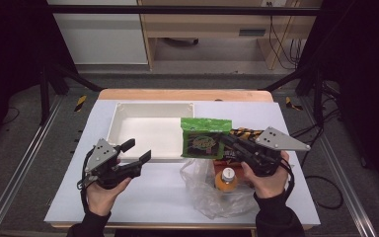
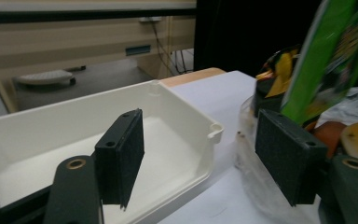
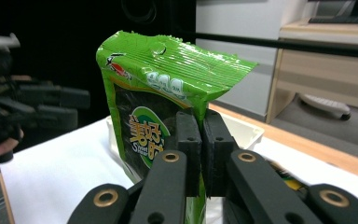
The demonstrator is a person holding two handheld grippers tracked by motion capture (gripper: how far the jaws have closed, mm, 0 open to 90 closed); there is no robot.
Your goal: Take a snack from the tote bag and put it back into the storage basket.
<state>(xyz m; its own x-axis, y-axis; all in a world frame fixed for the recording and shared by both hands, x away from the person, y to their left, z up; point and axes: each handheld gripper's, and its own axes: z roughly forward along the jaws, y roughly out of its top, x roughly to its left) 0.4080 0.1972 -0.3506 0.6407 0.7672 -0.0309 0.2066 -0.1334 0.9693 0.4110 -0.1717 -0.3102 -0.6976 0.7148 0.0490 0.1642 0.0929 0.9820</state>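
White tray (image 1: 128,116) bare; right gripper (image 1: 225,140) pinches green packet (image 1: 205,138) (left gripper (image 1: 137,151) wide).

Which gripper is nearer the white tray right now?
Left. The left gripper hangs open at the white tray's near edge; the right gripper, holding the green packet, is beyond its right side.
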